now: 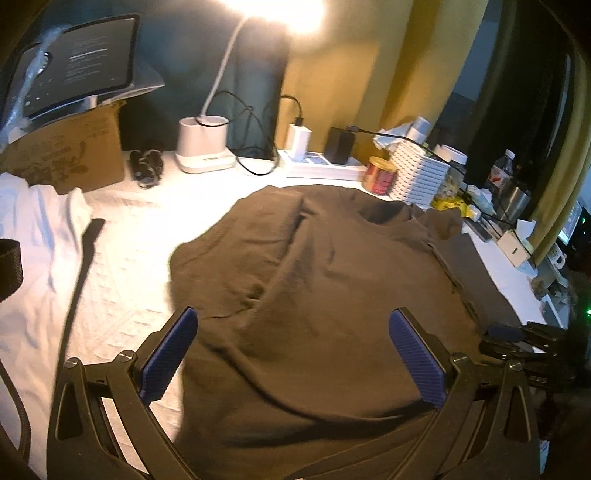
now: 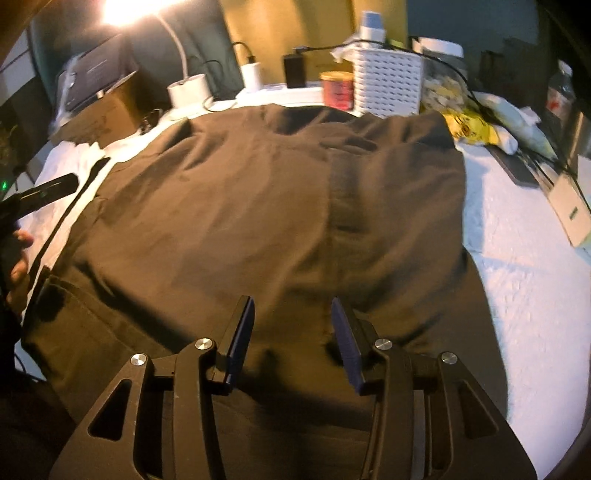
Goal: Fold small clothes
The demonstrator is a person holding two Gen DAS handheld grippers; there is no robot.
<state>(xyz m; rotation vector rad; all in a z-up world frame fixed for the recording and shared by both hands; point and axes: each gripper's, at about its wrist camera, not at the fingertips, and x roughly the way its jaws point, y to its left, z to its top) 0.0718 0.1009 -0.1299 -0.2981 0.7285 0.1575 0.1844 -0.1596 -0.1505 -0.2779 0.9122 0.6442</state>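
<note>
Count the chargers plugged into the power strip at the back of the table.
2: a white charger toward the lamp side of the power strip, and a black charger beside it, nearer the red tin. Others may be hidden.

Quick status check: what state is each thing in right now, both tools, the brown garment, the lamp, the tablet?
Left tool: open wide, nothing between its pads, above the garment.
Right tool: open, not gripping, above the garment.
Brown garment: spread on the white cover, wrinkled, right side folded in.
White cloth: lying crumpled, left of the garment.
Desk lamp: on.
Tablet: screen lit, propped on the cardboard box.
</note>
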